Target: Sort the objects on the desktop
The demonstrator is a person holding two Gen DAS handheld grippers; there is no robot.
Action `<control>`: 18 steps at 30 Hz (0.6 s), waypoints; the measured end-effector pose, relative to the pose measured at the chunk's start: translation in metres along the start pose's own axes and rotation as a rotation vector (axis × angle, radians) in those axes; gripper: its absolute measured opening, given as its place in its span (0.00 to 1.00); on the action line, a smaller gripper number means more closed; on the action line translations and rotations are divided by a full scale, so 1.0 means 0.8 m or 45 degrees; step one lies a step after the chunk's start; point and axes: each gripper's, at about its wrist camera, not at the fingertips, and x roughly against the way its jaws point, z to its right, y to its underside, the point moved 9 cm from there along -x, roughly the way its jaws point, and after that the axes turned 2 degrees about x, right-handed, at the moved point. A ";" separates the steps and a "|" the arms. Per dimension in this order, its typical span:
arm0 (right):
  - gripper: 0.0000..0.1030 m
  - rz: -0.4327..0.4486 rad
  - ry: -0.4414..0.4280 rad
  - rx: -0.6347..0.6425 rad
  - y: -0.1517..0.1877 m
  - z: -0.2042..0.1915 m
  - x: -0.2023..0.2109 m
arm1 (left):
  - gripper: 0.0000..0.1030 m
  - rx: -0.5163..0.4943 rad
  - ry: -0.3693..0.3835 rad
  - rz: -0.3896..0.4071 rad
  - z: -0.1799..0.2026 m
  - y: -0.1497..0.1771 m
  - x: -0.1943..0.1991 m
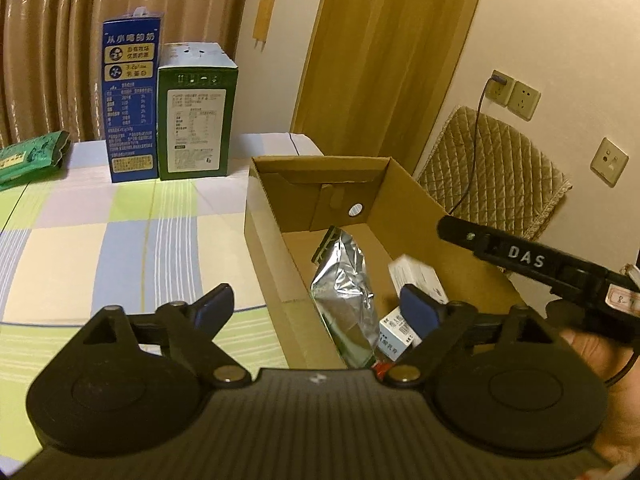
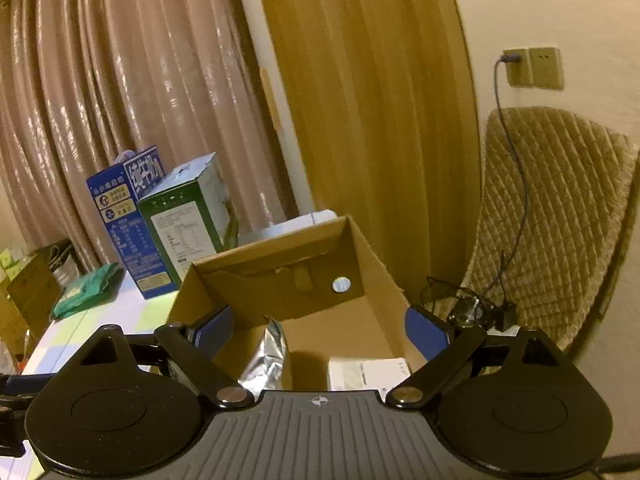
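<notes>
My left gripper (image 1: 316, 308) hangs wide over the near left wall of the box (image 1: 264, 236), nothing between its fingers. Left of the box the tablecloth (image 1: 100, 240) lies bare up to two upright cartons (image 1: 132, 100) at the back and a green bag (image 1: 32, 156) at the far left edge. Inside the box, a foil pouch (image 1: 344, 292) leans by the left wall and small white boxes (image 1: 416, 276) crowd the near right corner; the far floor is free. My right gripper (image 2: 320, 334) hangs wide over the box, reaching in from its right side.

Left claw (image 1: 318, 312), right claw (image 2: 319, 332): both agape, empty.
</notes>
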 end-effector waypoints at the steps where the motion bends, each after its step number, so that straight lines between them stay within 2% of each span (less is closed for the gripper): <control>1: 0.88 0.004 0.006 0.001 0.001 0.002 0.004 | 0.88 0.003 -0.003 0.002 0.000 0.002 0.002; 8: 0.95 0.100 0.037 -0.049 0.003 0.014 0.053 | 0.98 0.028 -0.040 0.021 -0.001 0.026 0.025; 12: 0.98 0.172 0.024 -0.152 0.012 0.015 0.101 | 0.99 0.039 -0.081 0.055 0.000 0.037 0.048; 14: 0.98 0.209 0.035 -0.135 0.014 0.010 0.125 | 0.99 0.044 -0.083 0.057 0.004 0.042 0.060; 18: 0.98 0.154 0.032 -0.096 0.034 -0.001 0.152 | 0.99 0.054 -0.113 0.069 0.013 0.053 0.086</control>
